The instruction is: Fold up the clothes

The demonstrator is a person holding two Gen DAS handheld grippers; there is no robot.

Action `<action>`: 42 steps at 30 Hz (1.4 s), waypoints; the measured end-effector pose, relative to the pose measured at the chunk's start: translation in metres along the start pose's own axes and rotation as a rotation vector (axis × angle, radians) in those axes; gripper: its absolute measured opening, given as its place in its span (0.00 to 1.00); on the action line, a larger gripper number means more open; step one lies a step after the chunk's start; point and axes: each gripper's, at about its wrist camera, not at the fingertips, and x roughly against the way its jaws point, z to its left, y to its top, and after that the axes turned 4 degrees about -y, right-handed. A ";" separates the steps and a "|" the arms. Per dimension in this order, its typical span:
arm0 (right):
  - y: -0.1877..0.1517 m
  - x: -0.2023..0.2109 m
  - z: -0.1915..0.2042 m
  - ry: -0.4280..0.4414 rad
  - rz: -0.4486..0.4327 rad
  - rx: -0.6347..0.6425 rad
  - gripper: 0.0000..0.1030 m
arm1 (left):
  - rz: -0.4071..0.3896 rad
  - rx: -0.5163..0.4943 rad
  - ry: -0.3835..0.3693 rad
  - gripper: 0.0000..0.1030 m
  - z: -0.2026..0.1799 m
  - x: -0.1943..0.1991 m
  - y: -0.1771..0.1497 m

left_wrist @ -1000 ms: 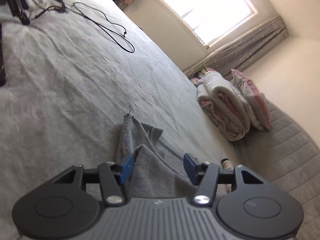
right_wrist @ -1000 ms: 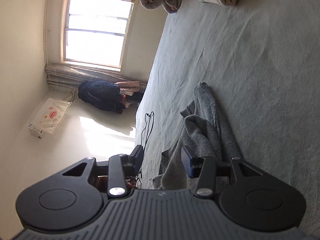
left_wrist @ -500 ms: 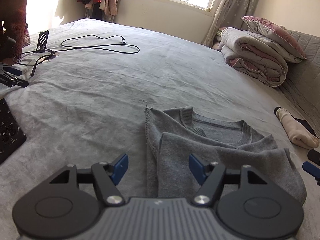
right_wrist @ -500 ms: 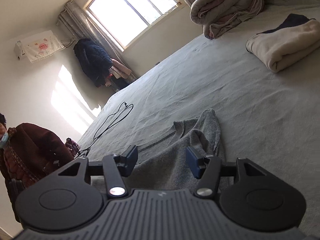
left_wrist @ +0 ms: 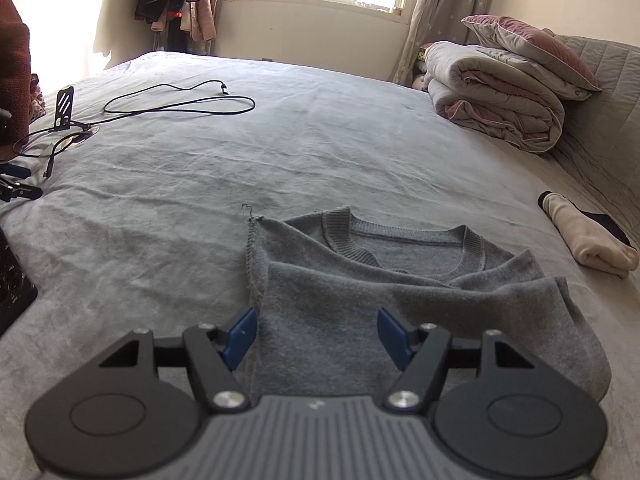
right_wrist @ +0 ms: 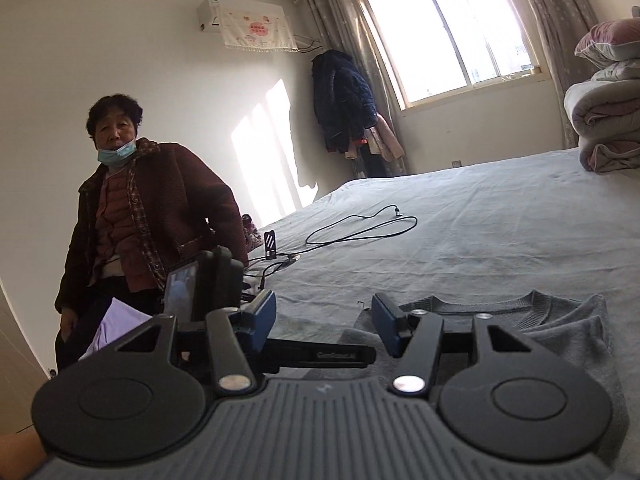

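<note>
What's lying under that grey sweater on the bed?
The grey sweater lies folded over itself on the grey bedsheet, which shows all around it. Whether anything else sits beneath cannot be seen; the fabric covers it.

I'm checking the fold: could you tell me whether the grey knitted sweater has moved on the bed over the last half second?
No. The grey knitted sweater lies as before, beside the cream rolled garment.

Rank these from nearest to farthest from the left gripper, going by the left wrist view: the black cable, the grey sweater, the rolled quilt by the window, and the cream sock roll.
1. grey sweater, directly under the left gripper
2. cream sock roll, off to the right
3. black cable, far left
4. rolled quilt, far right, by the curtain
</note>
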 end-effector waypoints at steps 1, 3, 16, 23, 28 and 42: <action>0.000 -0.002 0.003 0.015 0.009 0.009 0.56 | -0.004 -0.005 -0.009 0.66 -0.004 0.001 0.000; 0.000 -0.002 0.002 0.025 0.015 -0.008 0.55 | -0.004 0.007 -0.023 0.66 -0.004 0.001 0.001; -0.001 -0.003 -0.008 0.067 0.061 -0.109 0.54 | -0.004 0.005 -0.027 0.66 -0.002 -0.003 0.002; -0.005 0.009 -0.054 -0.130 0.041 -0.069 0.55 | -0.013 0.070 -0.028 0.62 0.023 -0.010 0.007; -0.013 0.015 -0.110 -0.352 0.055 -0.078 0.55 | -0.018 0.108 -0.037 0.58 0.037 -0.018 0.006; -0.039 -0.014 -0.154 -0.436 0.125 -0.203 0.55 | -0.025 0.190 -0.122 0.33 0.048 -0.032 0.001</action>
